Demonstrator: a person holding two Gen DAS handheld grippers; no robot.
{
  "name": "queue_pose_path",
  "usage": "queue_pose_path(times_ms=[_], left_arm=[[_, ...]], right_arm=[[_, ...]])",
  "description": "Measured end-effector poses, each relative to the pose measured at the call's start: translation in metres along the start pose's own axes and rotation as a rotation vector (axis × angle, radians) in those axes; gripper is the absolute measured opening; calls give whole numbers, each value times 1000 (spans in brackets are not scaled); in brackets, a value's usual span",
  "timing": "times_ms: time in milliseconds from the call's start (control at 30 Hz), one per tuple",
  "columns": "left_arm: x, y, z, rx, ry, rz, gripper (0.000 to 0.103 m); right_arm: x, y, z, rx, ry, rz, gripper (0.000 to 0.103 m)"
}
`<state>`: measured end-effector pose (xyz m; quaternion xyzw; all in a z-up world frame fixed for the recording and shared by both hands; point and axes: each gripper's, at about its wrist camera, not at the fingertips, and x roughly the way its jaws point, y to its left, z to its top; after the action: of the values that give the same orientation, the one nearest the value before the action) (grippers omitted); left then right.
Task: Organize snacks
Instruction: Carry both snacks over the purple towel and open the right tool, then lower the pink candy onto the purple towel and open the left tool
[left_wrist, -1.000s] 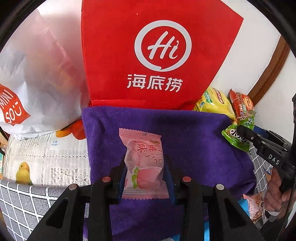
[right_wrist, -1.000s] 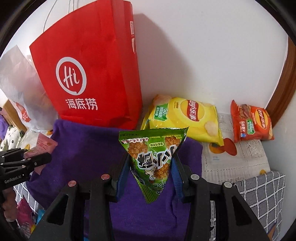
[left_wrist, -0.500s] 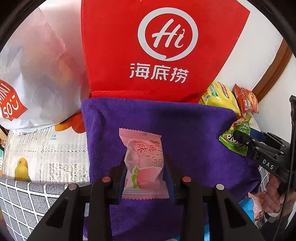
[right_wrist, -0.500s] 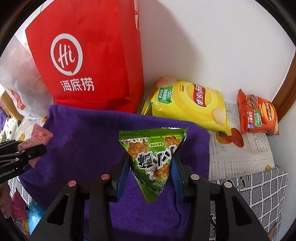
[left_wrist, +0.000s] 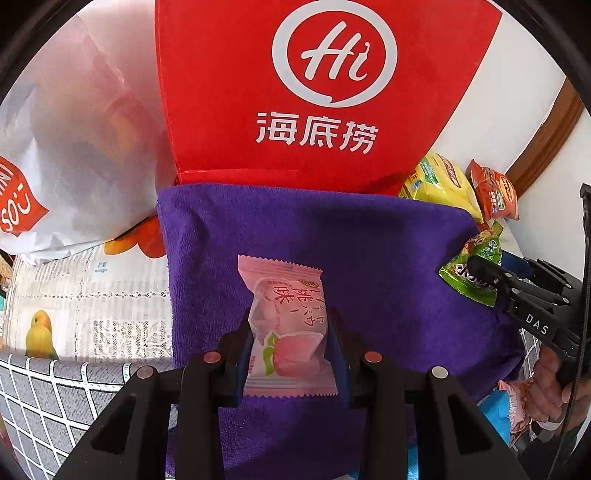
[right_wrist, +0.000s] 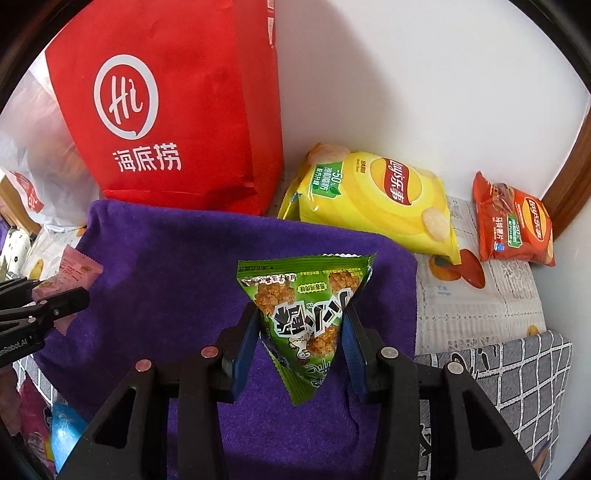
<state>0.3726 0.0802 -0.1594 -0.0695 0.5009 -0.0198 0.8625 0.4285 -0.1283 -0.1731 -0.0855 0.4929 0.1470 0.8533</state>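
Note:
My left gripper (left_wrist: 290, 343) is shut on a pink peach-print snack packet (left_wrist: 286, 325), held above a purple towel (left_wrist: 332, 240). In the right wrist view that packet (right_wrist: 75, 269) and the left gripper (right_wrist: 55, 299) show at the left edge. My right gripper (right_wrist: 299, 339) is shut on a green triangular snack packet (right_wrist: 304, 314), also over the purple towel (right_wrist: 166, 266). From the left wrist view the green packet (left_wrist: 476, 262) and the right gripper (left_wrist: 491, 275) appear at the right, over the towel's edge.
A tall red paper bag (right_wrist: 166, 110) stands against the wall behind the towel, a white plastic bag (left_wrist: 74, 147) to its left. A yellow chip bag (right_wrist: 380, 199) and an orange chip bag (right_wrist: 513, 221) lie on printed paper at the right. Loose packets (right_wrist: 66, 424) lie at lower left.
Both grippers have edged forward over the towel, closer to the red bag, which looms larger. Both packets stay gripped.

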Motion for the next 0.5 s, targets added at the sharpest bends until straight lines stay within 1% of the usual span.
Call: queue_pose_path(times_ms=[67,133,233,333,367,400,500], left_arm=[[1,-1,0,2,2,2,34],[1,-1,0,2,3,1,34],[3,-1,0,3,6,-2,34],[5,-1,-1,3,8,-5,34],[5,0,-1,3,10,-6,34],[5,1,-1,0,12,-8,34],[6,3,-1,-10,20,-20,34]], right_arm=[[-1,1,0,-5,5,1,44],[-3,1,1,-4,7,8,47],[-12,2,2,-5,-21,9,53],[-25,3,4,-7,-58,17,65],[-31,2,5,-3,-72,20,71],[-35,2,6,-1,-82,21,74],[-48,-1,9,15,-114,20,75]])
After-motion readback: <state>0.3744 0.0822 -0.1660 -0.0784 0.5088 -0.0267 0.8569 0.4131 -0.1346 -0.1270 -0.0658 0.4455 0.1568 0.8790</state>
